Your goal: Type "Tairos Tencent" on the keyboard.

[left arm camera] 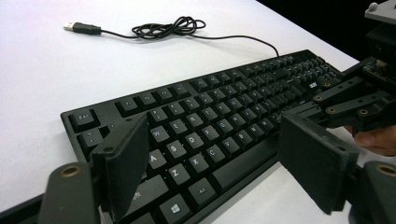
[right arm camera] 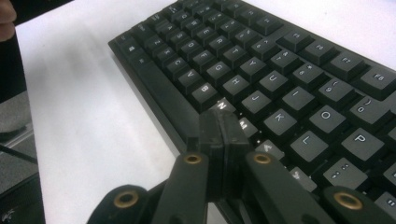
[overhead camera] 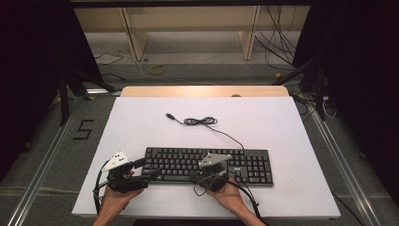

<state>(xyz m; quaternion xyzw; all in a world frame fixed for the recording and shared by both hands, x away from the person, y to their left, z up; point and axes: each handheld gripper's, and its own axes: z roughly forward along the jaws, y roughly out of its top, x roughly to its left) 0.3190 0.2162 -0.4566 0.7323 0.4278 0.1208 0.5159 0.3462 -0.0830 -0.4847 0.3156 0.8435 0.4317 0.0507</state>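
High view: a black keyboard (overhead camera: 209, 165) is seen at lower centre of the frame, lying flat on a white table (overhead camera: 141, 127). Its cable (overhead camera: 202, 121) is coiled in a loose bundle above it, near the middle of the frame, with the plug lying free at the upper left of the coil.

The left gripper (overhead camera: 153, 173) is held at the lower left, by the keyboard's left end; its jaws are spread wide apart, with nothing pressed between them. In the left gripper view the keyboard's left corner is seen between and beyond the two pads (left arm camera: 123, 163), and whether it is touched cannot be told.

The right gripper (overhead camera: 194, 175) is held at the keyboard's front edge, just right of centre. In the right gripper view its jaws are seen pressed together, empty, with the joined tips over the bottom letter row beside the N key (right arm camera: 223, 105); contact with the keys cannot be told.
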